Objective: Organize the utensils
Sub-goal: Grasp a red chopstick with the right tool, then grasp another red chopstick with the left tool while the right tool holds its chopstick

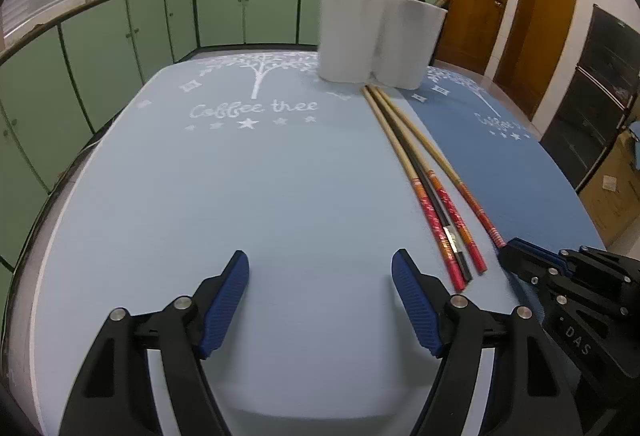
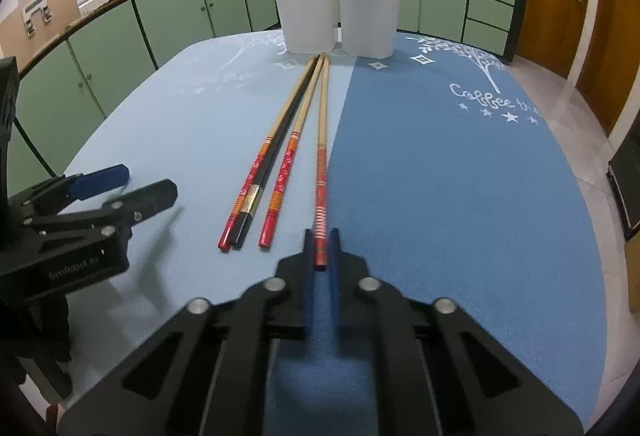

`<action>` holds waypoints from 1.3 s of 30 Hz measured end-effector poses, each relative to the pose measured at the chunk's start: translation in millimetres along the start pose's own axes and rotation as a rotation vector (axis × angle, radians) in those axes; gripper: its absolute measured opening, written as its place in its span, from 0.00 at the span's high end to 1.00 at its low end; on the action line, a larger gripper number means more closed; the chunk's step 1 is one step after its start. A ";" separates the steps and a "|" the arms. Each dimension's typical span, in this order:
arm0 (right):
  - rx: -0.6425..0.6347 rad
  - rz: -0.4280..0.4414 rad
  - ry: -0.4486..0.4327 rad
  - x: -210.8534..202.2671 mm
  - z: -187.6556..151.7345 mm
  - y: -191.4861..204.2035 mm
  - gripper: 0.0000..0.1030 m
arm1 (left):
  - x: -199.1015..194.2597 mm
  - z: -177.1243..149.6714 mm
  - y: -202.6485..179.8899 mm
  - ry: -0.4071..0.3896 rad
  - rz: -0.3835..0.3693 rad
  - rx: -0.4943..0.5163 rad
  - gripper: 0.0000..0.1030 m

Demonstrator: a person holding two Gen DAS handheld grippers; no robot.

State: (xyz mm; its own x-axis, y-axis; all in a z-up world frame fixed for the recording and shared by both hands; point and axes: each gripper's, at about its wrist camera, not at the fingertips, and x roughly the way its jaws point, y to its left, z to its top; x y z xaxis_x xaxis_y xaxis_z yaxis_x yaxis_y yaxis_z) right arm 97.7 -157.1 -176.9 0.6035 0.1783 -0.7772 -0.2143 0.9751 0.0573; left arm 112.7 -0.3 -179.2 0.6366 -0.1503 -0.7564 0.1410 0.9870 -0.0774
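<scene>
On the surface [image 2: 440,195], right gripper [image 2: 321,236] fingers pinch one chopstick [image 2: 322,155]; left gripper [image 1: 320,276] spread; three chopsticks [image 2: 276,171] remain, others already in holders [image 2: 336,11].

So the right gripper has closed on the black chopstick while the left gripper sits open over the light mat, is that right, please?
Not quite: the right gripper has closed on the rightmost, red-handled chopstick, not the black chopstick, as the right wrist view shows. The left gripper is indeed open over the light mat.
</scene>
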 end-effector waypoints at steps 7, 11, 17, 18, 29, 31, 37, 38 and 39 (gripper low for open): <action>0.048 -0.036 -0.011 -6.6 -3.6 -15.5 0.95 | -5.0 -5.8 -24.5 0.008 -0.071 0.050 0.28; 0.069 -0.043 -0.012 -8.5 -5.0 -25.5 0.95 | -1.5 -7.4 -39.3 0.022 -0.077 0.091 0.28; 0.074 -0.044 -0.012 -8.1 -5.1 -29.5 0.95 | 7.0 -4.7 -46.5 0.039 -0.026 0.112 0.26; 0.074 -0.043 -0.012 -8.3 -5.2 -29.8 0.95 | 7.2 -5.0 -45.7 0.040 -0.019 0.109 0.26; 0.071 -0.021 -0.011 -9.9 -6.2 -31.8 0.93 | -9.4 -11.4 -9.0 0.015 0.062 -0.003 0.27; 0.065 -0.010 -0.010 -11.6 -7.6 -32.7 0.85 | -13.3 -12.7 -10.5 0.002 0.048 0.005 0.27; 0.061 -0.010 -0.022 -18.2 -11.4 -37.4 0.68 | -4.8 -10.7 -14.7 0.024 0.041 0.012 0.28; 0.068 -0.002 -0.022 -18.1 -11.6 -39.3 0.68 | -4.5 -9.7 -14.1 0.022 0.041 0.009 0.28; 0.071 0.002 -0.022 -18.1 -11.6 -39.8 0.69 | -3.5 -7.7 -13.6 0.020 0.036 0.002 0.28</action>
State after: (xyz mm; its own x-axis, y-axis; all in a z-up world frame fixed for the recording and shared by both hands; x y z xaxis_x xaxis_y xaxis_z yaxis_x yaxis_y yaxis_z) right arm 86.4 -200.7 -172.4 0.6198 0.1820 -0.7634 -0.1607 0.9816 0.1036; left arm 102.8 -12.8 -180.5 0.6257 -0.1132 -0.7718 0.1200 0.9916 -0.0481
